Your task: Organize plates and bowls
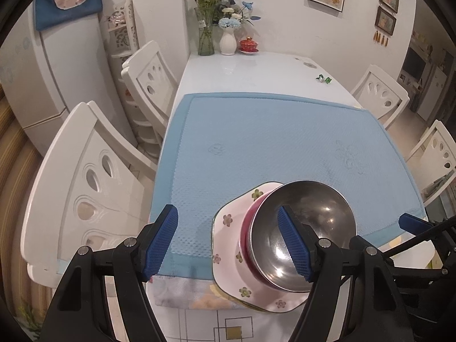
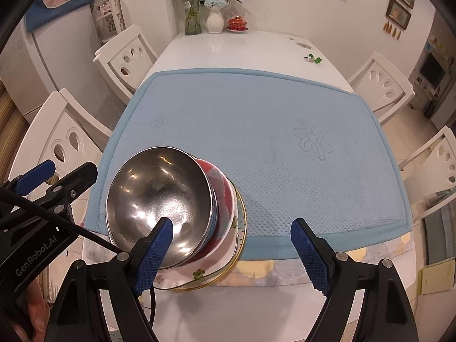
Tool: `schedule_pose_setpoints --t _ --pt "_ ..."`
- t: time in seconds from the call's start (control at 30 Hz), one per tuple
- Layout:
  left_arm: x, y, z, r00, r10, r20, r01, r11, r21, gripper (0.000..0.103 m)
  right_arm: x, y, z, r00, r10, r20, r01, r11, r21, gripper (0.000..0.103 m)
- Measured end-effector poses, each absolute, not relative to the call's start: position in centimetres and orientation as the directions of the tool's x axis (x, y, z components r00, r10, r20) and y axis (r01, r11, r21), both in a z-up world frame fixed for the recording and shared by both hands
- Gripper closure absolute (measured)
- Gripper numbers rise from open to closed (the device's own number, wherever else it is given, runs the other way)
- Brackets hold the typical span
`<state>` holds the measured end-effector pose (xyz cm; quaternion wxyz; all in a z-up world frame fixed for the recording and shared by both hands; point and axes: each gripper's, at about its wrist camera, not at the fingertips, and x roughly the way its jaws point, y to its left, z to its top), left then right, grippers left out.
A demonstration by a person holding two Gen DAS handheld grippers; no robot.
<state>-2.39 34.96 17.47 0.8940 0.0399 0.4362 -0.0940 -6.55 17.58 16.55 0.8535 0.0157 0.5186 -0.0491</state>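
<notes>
A steel bowl (image 1: 306,235) (image 2: 158,196) sits nested in a red bowl (image 1: 247,239) (image 2: 221,191), on a pink flowered plate (image 1: 228,236) (image 2: 196,275) at the near edge of the blue mat (image 1: 270,142) (image 2: 256,131). More plates lie under it. My left gripper (image 1: 228,245) is open and empty, above the stack's left side; its right finger (image 1: 295,242) is over the steel bowl. My right gripper (image 2: 232,255) is open and empty, above the stack's right side; its left finger (image 2: 154,256) overlaps the bowl. Each gripper shows in the other's view.
The white table (image 1: 256,68) (image 2: 242,48) holds two flower vases (image 1: 228,40) (image 2: 214,20), a red lidded cup (image 1: 248,45) (image 2: 237,23) at the far end and a small green wrapper (image 1: 323,78) (image 2: 313,58). White chairs (image 1: 85,188) (image 2: 379,82) stand on both sides.
</notes>
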Motion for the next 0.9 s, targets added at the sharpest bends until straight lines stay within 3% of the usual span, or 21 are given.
schedule_pose_setpoints --t 0.9 --pt "-1.7 33.2 18.0 0.656 -0.133 -0.743 0.237 0.971 0.036 0.03 -6.7 17.0 17.1 0.462 -0.106 -0.881 0.133 0.99 -0.049 0.02"
